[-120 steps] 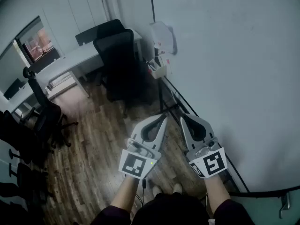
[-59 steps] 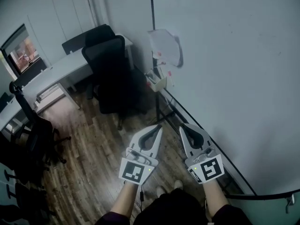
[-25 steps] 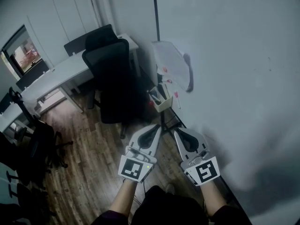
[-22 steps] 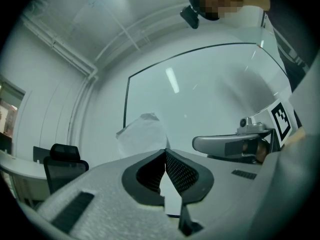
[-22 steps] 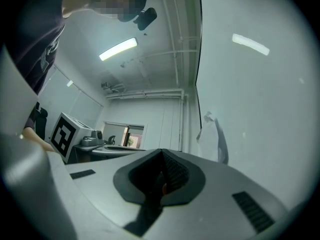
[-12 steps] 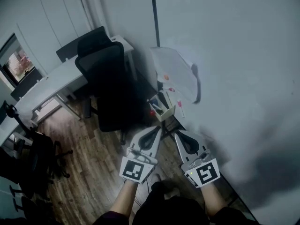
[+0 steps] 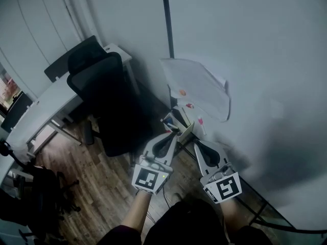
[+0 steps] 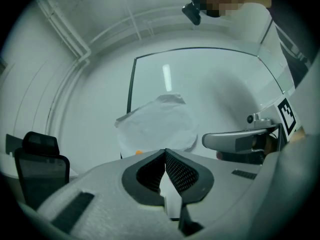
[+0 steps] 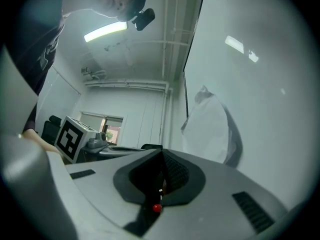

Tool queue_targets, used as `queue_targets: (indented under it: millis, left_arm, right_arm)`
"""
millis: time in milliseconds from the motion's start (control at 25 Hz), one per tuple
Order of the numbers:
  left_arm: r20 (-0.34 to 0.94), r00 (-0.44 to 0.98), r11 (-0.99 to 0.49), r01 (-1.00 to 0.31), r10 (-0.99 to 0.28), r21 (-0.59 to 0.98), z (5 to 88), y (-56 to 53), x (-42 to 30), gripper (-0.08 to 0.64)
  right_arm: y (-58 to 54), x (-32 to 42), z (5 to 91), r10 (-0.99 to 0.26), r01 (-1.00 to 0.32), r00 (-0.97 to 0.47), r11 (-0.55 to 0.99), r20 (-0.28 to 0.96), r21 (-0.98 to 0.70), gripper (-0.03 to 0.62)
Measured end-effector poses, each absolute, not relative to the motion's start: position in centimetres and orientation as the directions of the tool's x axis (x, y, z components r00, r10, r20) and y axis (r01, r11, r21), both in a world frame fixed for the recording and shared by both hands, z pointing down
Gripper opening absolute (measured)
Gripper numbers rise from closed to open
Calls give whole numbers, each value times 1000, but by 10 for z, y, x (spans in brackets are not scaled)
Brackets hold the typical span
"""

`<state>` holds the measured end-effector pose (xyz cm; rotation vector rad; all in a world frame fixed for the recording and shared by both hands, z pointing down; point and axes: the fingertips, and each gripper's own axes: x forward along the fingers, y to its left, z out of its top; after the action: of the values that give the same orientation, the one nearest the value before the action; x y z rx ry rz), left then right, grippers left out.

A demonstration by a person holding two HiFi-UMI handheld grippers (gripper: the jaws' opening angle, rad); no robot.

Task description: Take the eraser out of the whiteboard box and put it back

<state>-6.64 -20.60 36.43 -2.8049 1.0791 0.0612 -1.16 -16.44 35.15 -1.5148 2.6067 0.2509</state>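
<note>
The small pale whiteboard box [image 7: 180, 122] hangs on the whiteboard [image 7: 255, 60] below a crumpled sheet of paper [image 7: 196, 88]. Dark items and markers stick out of the box, and I cannot pick out the eraser among them. My left gripper [image 7: 171, 135] is shut and empty, its tips just below the box. My right gripper [image 7: 195, 144] is shut and empty too, a little to the right and nearer to me. In the left gripper view the shut tips [image 8: 165, 151] point at the paper [image 8: 157, 121]. In the right gripper view the shut tips [image 9: 161, 154] lie beside the paper [image 9: 207, 129].
A black office chair [image 7: 104, 101] stands left of the box, in front of a white desk [image 7: 46, 114]. The whiteboard's dark frame post [image 7: 166, 19] rises behind the box. Wood floor [image 7: 97, 188] lies below. More dark chairs [image 7: 36, 188] stand at the lower left.
Both grippers have moved forward together toward the box, side by side and still shut. The box and paper now sit closer to the grippers and lower in the head view.
</note>
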Motion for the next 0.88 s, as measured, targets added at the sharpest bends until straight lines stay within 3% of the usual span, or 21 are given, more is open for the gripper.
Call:
queue_targets:
  millis: [880]
  left_arm:
    - [3, 789, -789, -615, -615, -10, 424, -303, -57, 6]
  right_arm:
    - [-248, -14, 397, -898, -902, -432, 429, -84, 55, 3]
